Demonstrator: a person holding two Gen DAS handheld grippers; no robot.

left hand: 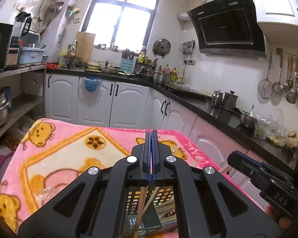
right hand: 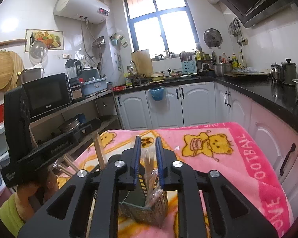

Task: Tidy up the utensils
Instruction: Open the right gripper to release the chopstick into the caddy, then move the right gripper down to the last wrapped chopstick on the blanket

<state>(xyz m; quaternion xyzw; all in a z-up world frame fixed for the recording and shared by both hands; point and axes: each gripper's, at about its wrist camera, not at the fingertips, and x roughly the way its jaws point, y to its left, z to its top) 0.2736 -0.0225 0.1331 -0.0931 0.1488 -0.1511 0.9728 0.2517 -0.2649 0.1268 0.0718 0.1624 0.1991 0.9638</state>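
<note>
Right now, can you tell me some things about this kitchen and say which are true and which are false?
1. The blanket is pink with bears. True.
2. The left gripper is wide open. False: its jaws are shut together.
3. Wrapped chopsticks stand between the right gripper's jaws. True.
4. The holder is a solid glass jar. False: it is a metal box full of holes.
5. The cabinet doors are hanging open. False: they are closed.

Closed left tongs [left hand: 151, 136] above chopsticks [left hand: 142, 202] in holder [left hand: 164, 194].
</note>
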